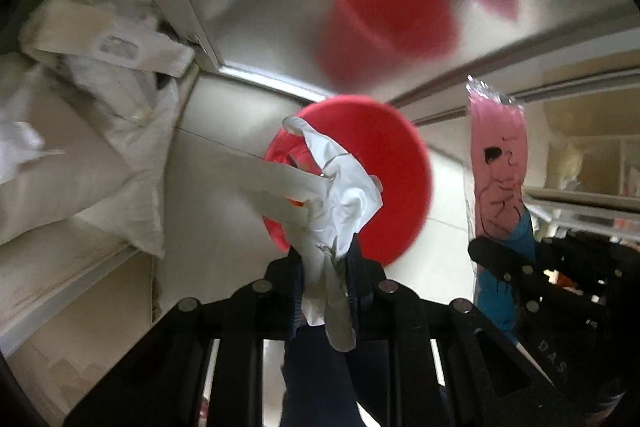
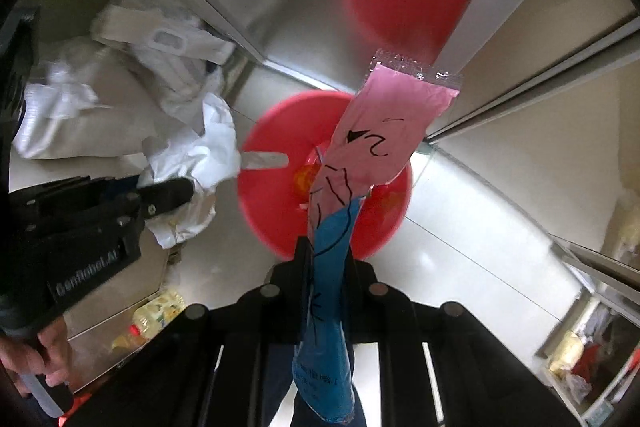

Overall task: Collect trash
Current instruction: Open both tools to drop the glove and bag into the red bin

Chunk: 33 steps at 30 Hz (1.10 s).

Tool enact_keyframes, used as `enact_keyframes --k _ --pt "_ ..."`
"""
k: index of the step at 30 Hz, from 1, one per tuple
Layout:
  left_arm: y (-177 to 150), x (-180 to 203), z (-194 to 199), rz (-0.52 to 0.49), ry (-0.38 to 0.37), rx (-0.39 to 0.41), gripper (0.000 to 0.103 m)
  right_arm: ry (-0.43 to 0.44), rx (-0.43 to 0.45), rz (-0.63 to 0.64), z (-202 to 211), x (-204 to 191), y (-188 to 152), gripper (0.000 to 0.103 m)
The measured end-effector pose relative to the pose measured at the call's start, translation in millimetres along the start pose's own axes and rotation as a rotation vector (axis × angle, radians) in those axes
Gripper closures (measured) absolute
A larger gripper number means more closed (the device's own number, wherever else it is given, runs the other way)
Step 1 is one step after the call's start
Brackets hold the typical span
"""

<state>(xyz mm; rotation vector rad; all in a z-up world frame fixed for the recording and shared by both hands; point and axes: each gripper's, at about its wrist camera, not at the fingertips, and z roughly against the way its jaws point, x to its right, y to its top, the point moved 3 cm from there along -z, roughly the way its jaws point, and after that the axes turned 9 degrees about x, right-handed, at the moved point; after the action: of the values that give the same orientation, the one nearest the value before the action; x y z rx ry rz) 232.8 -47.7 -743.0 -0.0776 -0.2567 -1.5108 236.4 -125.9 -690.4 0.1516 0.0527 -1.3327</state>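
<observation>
Right in front of your left camera, your left gripper (image 1: 326,267) has its jaws squeezed tight on a white crumpled glove (image 1: 340,203), and the glove's long limp fingers (image 1: 276,175) stick out to the left. In front of your right camera, your right gripper (image 2: 326,259) has its jaws squeezed tight on a pink and blue wrapper (image 2: 376,155) with black drawn lines on it; the blue end is pinched between the jaws and the pink end with the clear crimped edge stands up past them. Both grippers point down at a red bin (image 2: 280,203) sitting on the pale shiny floor (image 2: 460,227). From each camera, the trash you hold shows right across the bin's open mouth. You can see some bits of orange and red stuff inside the bin, but they are too blurry to name. Your two grippers are side by side, near each other. The bin stands close to a shiny metal wall (image 1: 260,7), and you can see a fuzzy red copy of the bin in that wall. To the left of the bin, along the floor's edge, lie white bags and cloths (image 2: 172,67) in a pile. Your hand (image 2: 44,355) holds the left gripper's handle.
</observation>
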Motion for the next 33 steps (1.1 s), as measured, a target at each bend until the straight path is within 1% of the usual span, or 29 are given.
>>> enact_keyframes --k 1,2,5,8,11,18,20,21,22,23,24,25,26,27,28,29,30,31,32,33 --pt "-1.7 -2.5 -14.7 -0.001 0.003 -0.006 0.086 -0.004 0.001 0.009 -19.9 1.1 -1.0 0.092" --pt "-3.9 -5.3 -28.7 0.001 0.003 -0.014 0.086 -0.013 0.001 0.017 -30.4 6.2 -5.6 0.092" --pt "-11.8 -15.0 -70.3 0.044 -0.012 -0.043 0.086 -0.015 -0.004 -0.001 -69.9 8.3 -7.5 0.092" --pt "-16.7 -21.0 -97.2 0.041 -0.011 -0.046 0.086 -0.014 0.001 -0.015 -98.3 12.6 -11.5 0.092" --pt "-20.6 -24.2 -119.2 0.029 -0.005 -0.048 0.086 -0.017 -0.006 -0.017 -116.6 18.2 -15.5 0.092" --pt "-27.4 -20.3 -140.5 0.018 -0.008 -0.056 0.086 -0.023 0.004 -0.022 -136.6 26.2 -27.4 0.092" --pt "-27.2 -18.1 -147.6 0.020 -0.008 -0.053 0.083 -0.017 0.006 -0.028 -140.1 27.5 -28.4 0.092" --pt "-27.0 -18.1 -147.3 0.021 -0.012 -0.046 0.080 -0.009 0.009 -0.028 -140.5 27.1 -28.8 0.092" --pt "-26.5 -17.8 -146.3 0.023 -0.015 -0.039 0.073 -0.006 0.013 -0.025 -140.9 25.7 -28.4 0.092" --pt "-26.3 -17.4 -145.2 0.024 -0.016 -0.038 0.069 -0.003 0.021 -0.020 -135.3 28.1 -31.8 0.090" --pt "-27.0 -16.9 -144.3 0.025 -0.020 -0.041 0.063 -0.003 0.024 -0.015 -133.8 28.1 -32.8 0.085" --pt "-27.2 -15.6 -142.8 0.025 -0.031 -0.048 0.059 -0.004 0.028 -0.015 -131.0 29.3 -33.8 0.071" --pt "-26.9 -15.1 -139.8 0.023 -0.028 -0.047 0.058 -0.011 0.038 -0.021 -126.5 31.9 -35.0 0.068" --pt "-27.4 -13.2 -136.0 0.020 -0.026 -0.043 0.055 -0.017 0.045 -0.030 -122.4 34.3 -36.1 0.066" --pt "-27.7 -14.8 -134.1 0.015 -0.021 -0.040 0.050 -0.012 0.047 -0.037 -119.3 36.4 -37.7 0.063" --pt "-26.8 -14.6 -129.8 0.010 -0.013 -0.036 0.047 -0.012 0.049 -0.048 -115.8 39.4 -38.8 0.055" --pt "-25.9 -15.3 -123.0 0.002 0.001 -0.028 0.040 -0.019 0.051 -0.058 -112.7 42.0 -39.5 0.051" --pt "-24.4 -15.7 -115.5 -0.002 0.004 -0.020 0.032 -0.027 0.058 -0.071 -105.9 46.2 -40.6 0.044" --pt "-24.0 -15.8 -107.8 -0.005 0.001 -0.014 0.028 -0.025 0.065 -0.082 -102.7 46.8 -39.2 0.038" --pt "-23.6 -16.1 -101.7 -0.007 0.002 -0.008 0.022 -0.026 0.068 -0.088 -97.7 48.1 -39.0 0.035"
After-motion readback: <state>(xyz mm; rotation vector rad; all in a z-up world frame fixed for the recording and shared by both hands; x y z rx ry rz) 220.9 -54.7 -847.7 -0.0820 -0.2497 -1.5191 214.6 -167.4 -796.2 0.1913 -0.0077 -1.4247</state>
